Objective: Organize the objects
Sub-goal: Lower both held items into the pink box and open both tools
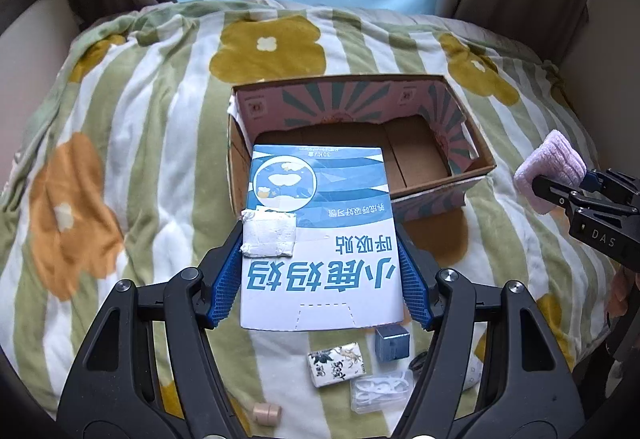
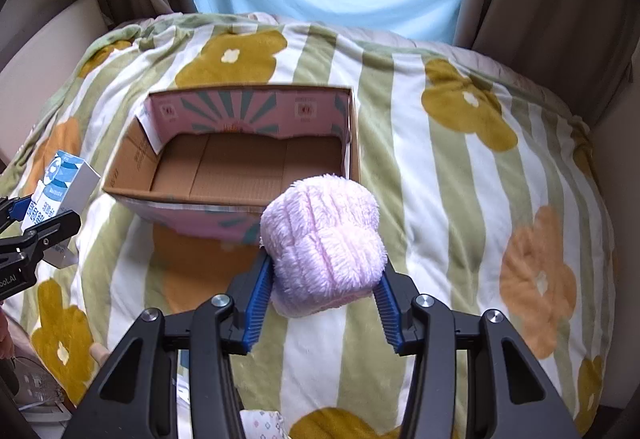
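Note:
My left gripper (image 1: 320, 263) is shut on a blue and white flat box (image 1: 320, 231) with Chinese print, held above the blanket with its far end over the near wall of the open cardboard box (image 1: 476, 155). My right gripper (image 2: 322, 279) is shut on a fluffy pink rolled towel (image 2: 324, 243), held just in front of the cardboard box (image 2: 352, 127). The box's visible floor is bare. The right gripper with the towel (image 1: 550, 169) shows at the right of the left wrist view. The left gripper with the blue box (image 2: 60, 183) shows at the left of the right wrist view.
A striped flower-print blanket (image 1: 140, 111) covers the surface. Under my left gripper lie a small patterned packet (image 1: 338, 363), a small grey-blue cube box (image 1: 392, 343), a clear plastic case (image 1: 380, 391) and a beige spool (image 1: 266, 413). Curtains and a light-blue sheet hang behind.

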Demonstrator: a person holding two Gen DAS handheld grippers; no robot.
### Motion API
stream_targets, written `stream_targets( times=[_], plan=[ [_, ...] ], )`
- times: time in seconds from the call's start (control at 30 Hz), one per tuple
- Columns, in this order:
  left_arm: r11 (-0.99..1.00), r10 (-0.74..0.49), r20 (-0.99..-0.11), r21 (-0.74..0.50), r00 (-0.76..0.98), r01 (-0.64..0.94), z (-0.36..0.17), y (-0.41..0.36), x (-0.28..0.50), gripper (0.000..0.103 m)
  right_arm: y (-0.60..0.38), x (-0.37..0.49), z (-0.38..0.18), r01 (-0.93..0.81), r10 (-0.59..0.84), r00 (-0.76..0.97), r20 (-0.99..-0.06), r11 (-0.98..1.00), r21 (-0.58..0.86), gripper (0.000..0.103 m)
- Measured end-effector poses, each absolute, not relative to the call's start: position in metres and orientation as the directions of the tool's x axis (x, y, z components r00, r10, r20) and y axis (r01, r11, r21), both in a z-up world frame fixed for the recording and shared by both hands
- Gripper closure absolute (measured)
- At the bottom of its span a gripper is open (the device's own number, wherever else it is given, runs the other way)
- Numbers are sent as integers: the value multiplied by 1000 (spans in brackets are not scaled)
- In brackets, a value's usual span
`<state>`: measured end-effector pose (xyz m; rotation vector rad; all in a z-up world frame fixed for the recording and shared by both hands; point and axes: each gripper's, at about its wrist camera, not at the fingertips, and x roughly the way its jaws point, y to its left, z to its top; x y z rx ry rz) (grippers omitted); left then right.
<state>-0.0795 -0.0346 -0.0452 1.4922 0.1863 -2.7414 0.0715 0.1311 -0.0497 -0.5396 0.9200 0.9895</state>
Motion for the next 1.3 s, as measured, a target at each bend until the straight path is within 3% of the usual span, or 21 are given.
stream_targets(
  times=[0.33, 0.8, 1.2, 1.27, 1.3],
  plan=[
    [-992, 53, -843, -107, -536, 69, -33, -55, -152, 38, 196, 92, -29, -917, 493, 212, -844, 399, 2, 59],
    [-995, 16, -895, -59, -447, 84, -110, -71, -240, 38, 283, 121, -92, -940, 422, 114, -899, 338, 39, 59],
    [-994, 10, -908, -55, -419, 97, -141, -66, -252, 38, 297, 127, -117, -944, 421, 49, -906, 317, 97, 59],
    [-994, -9, -902, -40, -432, 103, -137, -66, -253, 36, 299, 131, -118, -937, 425, 20, -905, 325, 131, 56],
    [-994, -12, -899, -35, -438, 100, -134, -66, -253, 28, 301, 132, -120, -932, 415, 9, -910, 333, 143, 48]
  ],
)
